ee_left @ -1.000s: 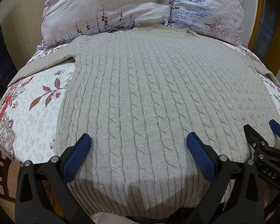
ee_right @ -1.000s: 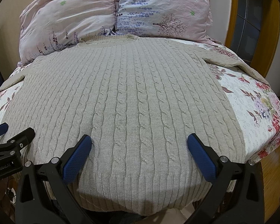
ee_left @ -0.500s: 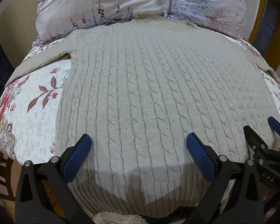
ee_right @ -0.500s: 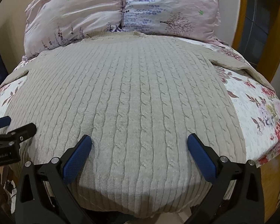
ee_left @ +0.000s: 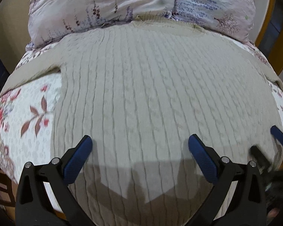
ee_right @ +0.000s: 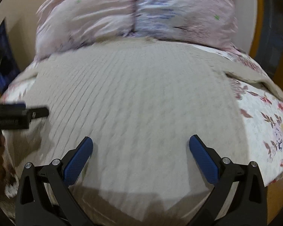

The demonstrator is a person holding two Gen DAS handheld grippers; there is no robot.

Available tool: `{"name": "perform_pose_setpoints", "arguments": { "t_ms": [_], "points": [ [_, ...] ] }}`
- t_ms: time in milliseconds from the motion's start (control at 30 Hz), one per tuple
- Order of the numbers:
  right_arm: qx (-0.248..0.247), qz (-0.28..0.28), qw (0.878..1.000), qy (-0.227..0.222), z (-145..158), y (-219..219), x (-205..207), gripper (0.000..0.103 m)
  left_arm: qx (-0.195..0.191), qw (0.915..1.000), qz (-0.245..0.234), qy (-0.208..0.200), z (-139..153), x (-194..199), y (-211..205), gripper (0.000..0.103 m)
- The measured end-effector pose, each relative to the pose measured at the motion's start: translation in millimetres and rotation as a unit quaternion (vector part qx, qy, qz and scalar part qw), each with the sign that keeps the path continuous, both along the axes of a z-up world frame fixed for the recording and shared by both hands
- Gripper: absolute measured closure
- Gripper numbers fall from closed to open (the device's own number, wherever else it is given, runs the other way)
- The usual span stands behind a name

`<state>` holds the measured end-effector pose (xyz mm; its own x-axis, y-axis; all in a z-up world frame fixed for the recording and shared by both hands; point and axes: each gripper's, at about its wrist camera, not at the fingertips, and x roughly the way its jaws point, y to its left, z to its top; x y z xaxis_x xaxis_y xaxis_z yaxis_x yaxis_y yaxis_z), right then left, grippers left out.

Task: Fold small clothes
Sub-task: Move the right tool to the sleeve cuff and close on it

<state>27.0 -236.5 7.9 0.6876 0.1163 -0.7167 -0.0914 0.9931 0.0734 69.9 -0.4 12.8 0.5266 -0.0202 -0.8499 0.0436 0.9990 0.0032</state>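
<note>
**Sweater flat, no fold yet**

The bed (ee_left: 30, 101) held the sweater (ee_left: 151, 94), which lay flat and spread out, with its neck up by the pillows (ee_left: 122, 5). Its sleeves stuck out to both sides. You had not made one fold, so all the folding was left. There were no boxes or baskets to see. Your left claw (ee_left: 140, 146) was spread wide above the bottom part and held nothing. Your right claw (ee_right: 141, 146) was spread wide and empty too.

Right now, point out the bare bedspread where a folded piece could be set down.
Two free patches of floral bedspread: one left of the sweater below its left sleeve, at; one right of it below the right sleeve, at. The middle and the pillows end are covered.
</note>
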Motion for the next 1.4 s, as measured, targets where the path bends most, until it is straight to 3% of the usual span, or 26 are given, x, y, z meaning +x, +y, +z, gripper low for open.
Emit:
{"name": "perform_pose_setpoints", "arguments": {
  "t_ms": [133, 267, 300, 333, 367, 400, 500, 600, 700, 867, 1000, 1033, 1100, 1167, 1300, 1400],
  "points": [
    [0.116, -0.09, 0.989, -0.001, 18, -84, 35, 0.001, 0.011, 0.9994, 0.0, -0.034, 14, 17, 3, 0.002],
    [0.211, -0.193, 0.958, 0.003, 20, -174, 65, 0.019, 0.013, 0.9969, -0.001, -0.077, 30, 33, 10, 0.002],
    [0.238, -0.222, 0.946, 0.005, 18, -201, 73, 0.023, 0.008, 0.9966, -0.002, -0.082, 32, 36, 12, 0.002],
    [0.252, -0.239, 0.938, 0.008, 15, -216, 78, 0.025, 0.0, 0.9963, -0.005, -0.086, 34, 41, 14, 0.002],
    [0.278, -0.238, 0.93, -0.02, 12, -232, 84, 0.027, -0.02, 0.9955, -0.014, -0.092, 38, 47, 18, 0.002],
    [0.312, -0.254, 0.915, -0.015, 7, -254, 92, 0.029, -0.035, 0.9947, -0.019, -0.095, 39, 52, 20, 0.002],
    [0.356, -0.295, 0.887, -0.007, -6, -291, 107, 0.035, -0.072, 0.9924, -0.029, -0.096, 43, 68, 26, 0.002],
    [0.374, -0.332, 0.866, -0.003, -16, -315, 114, 0.045, -0.054, 0.9945, -0.026, -0.086, 43, 84, 25, 0.002],
    [0.365, -0.363, 0.857, -0.011, -17, -329, 118, 0.051, -0.035, 0.9957, -0.028, -0.081, 39, 94, 23, 0.002],
    [0.345, -0.397, 0.85, -0.026, -17, -345, 120, 0.053, -0.031, 0.9964, -0.026, -0.074, 31, 104, 25, 0.002],
    [0.343, -0.411, 0.844, -0.034, -19, -350, 122, 0.064, -0.051, 0.996, -0.032, -0.066, 25, 110, 25, 0.002],
    [0.343, -0.415, 0.842, -0.04, -19, -351, 122, 0.067, -0.053, 0.9959, -0.033, -0.066, 23, 111, 25, 0.002],
    [0.338, -0.415, 0.844, -0.044, -18, -351, 121, 0.084, -0.054, 0.9954, -0.037, -0.07, 23, 111, 24, 0.002],
    [0.317, -0.411, 0.853, -0.052, -13, -350, 126, 0.094, -0.05, 0.9949, -0.04, -0.077, 25, 111, 22, 0.002],
    [0.221, -0.389, 0.89, -0.088, 17, -329, 134, 0.094, -0.047, 0.9931, -0.052, -0.094, 27, 111, 19, 0.002],
    [0.196, -0.354, 0.907, -0.118, 39, -311, 138, 0.094, -0.055, 0.9921, -0.057, -0.097, 27, 112, 18, 0.002]
  ]
}}
